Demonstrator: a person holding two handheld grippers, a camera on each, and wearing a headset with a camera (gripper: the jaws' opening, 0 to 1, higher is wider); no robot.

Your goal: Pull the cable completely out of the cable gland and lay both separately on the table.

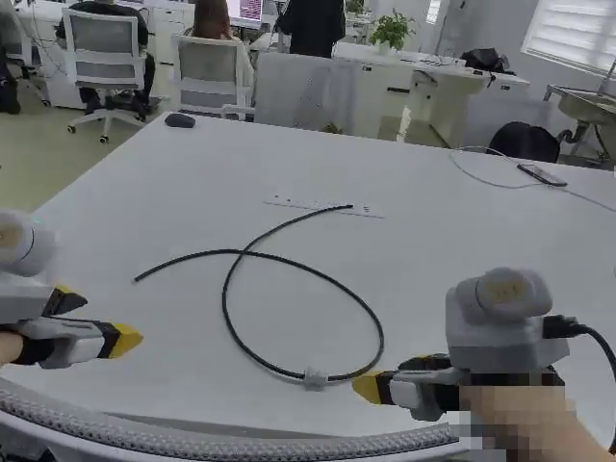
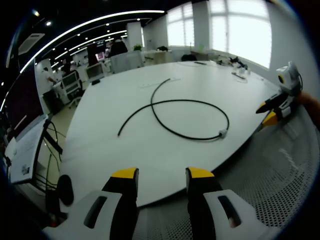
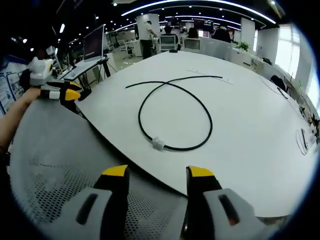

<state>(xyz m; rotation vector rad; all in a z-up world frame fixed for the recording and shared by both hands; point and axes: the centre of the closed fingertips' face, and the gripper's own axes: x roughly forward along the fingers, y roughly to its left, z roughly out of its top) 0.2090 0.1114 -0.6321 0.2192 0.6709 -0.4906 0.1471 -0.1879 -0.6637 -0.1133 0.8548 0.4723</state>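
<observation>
While both stand with jaws parted and hold nothing, the left hand-held gripper (image 1: 101,318) and the right hand-held gripper (image 1: 371,387) hover over the near edge of the white counter (image 1: 192,183). Just ahead of the right one's tips lies the small white plastic cable gland (image 1: 315,376), threaded on the long black cable (image 1: 289,261), whose loop spreads beyond both, apart from the left one
</observation>
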